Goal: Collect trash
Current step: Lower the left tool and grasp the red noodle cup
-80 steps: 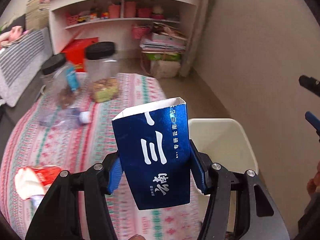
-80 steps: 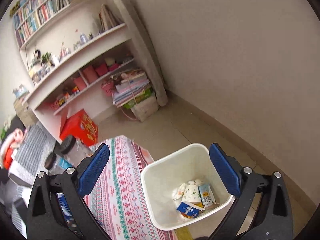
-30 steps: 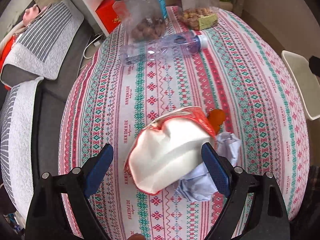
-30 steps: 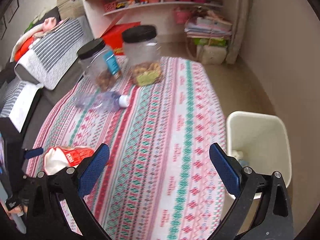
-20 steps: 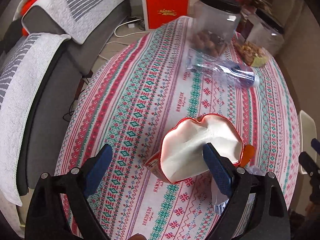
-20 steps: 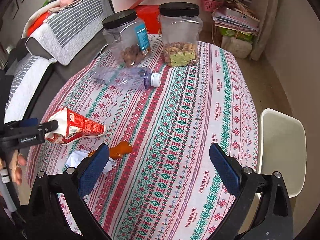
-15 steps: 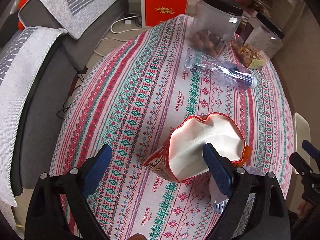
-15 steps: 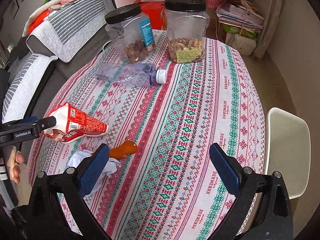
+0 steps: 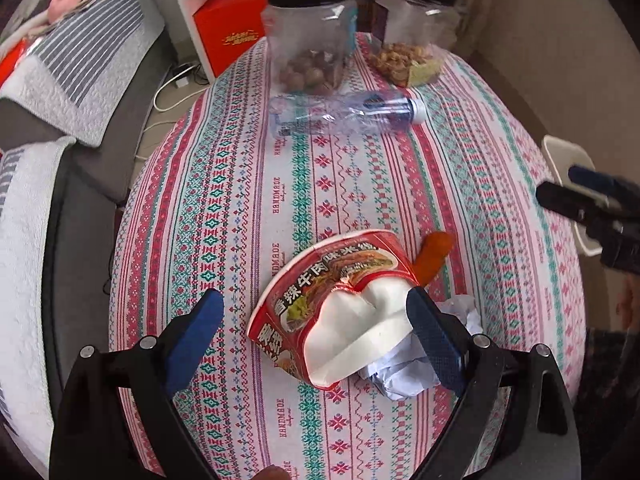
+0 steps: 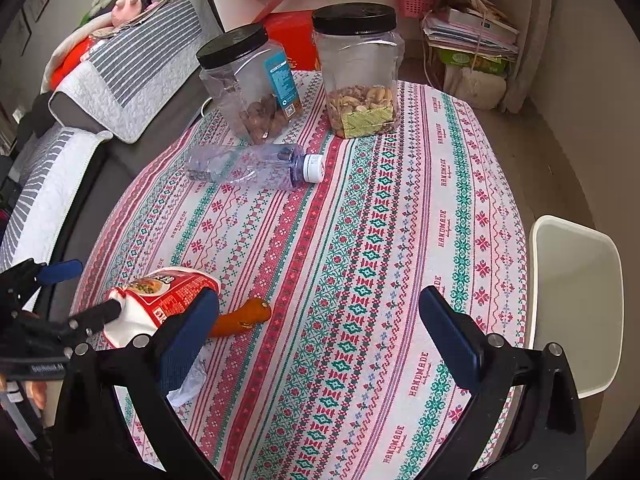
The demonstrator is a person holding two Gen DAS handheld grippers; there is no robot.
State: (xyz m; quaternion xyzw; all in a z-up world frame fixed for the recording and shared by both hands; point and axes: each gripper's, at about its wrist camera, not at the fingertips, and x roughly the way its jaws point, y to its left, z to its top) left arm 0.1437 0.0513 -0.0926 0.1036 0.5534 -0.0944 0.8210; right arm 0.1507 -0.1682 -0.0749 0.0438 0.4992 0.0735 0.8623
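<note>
A crushed red and white noodle cup [image 9: 340, 300] lies on its side on the patterned tablecloth [image 9: 240, 200]. My left gripper [image 9: 316, 312] is open around it, its right finger at the cup's white rim. The cup also shows in the right wrist view [image 10: 160, 296]. An orange wrapper [image 9: 434, 252] and crumpled white paper [image 9: 404, 376] lie right beside it. An empty plastic bottle [image 9: 340, 114] lies further back. My right gripper [image 10: 320, 320] is open and empty above the table. The white trash bin [image 10: 576, 292] stands off the table's right edge.
Two clear jars with black lids, one of nuts [image 10: 360, 76] and one of round snacks [image 10: 252, 84], stand at the table's far end. A grey sofa with striped cushions [image 10: 60, 140] runs along the left. Shelves and a red box [image 9: 232, 32] stand behind.
My left gripper dropped the blue carton earlier and has come to the noodle cup. It has since swung so the cup's printed side faces me. My right gripper moved from the bin to over the table.
</note>
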